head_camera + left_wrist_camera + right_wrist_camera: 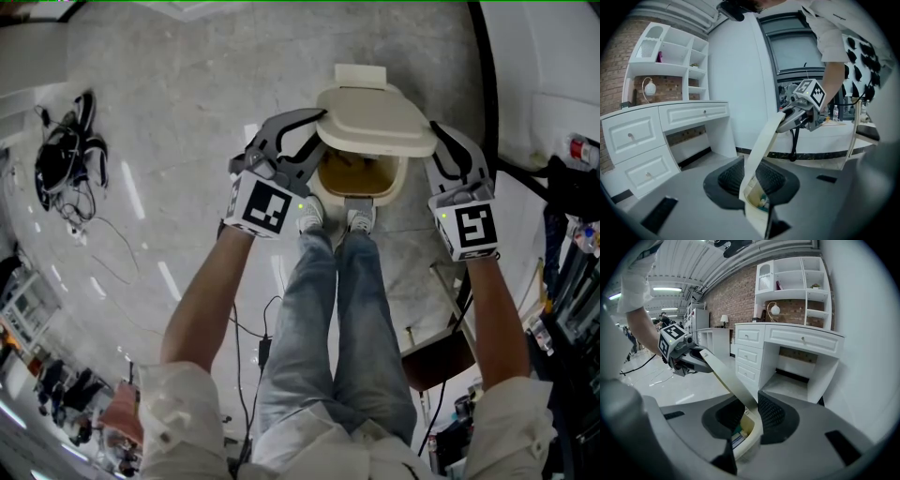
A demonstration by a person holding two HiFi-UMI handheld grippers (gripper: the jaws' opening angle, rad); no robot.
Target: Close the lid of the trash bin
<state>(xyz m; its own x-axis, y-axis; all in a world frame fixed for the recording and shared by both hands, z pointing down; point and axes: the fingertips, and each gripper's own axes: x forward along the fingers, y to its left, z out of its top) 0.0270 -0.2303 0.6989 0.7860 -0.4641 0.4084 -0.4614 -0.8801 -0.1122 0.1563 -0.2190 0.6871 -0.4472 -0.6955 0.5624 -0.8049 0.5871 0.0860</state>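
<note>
A cream trash bin (394,186) stands on the floor just beyond the person's shoes. Its cream lid (375,120) hovers tilted over the opening, which shows brown inside. My left gripper (317,128) is shut on the lid's left edge and my right gripper (435,139) is shut on its right edge. In the left gripper view the lid (761,143) runs edge-on between the jaws of my left gripper (752,180), over the bin (757,208), up to the right gripper (799,117). In the right gripper view the lid (726,376) passes between the jaws of my right gripper (746,413), above the bin (747,437).
The person's shoes (337,217) touch the bin's near side. A white desk with drawers (787,345) and a wall shelf (792,287) stand nearby. Black cables and gear (66,155) lie on the floor at left. A brown stool (436,361) stands at right.
</note>
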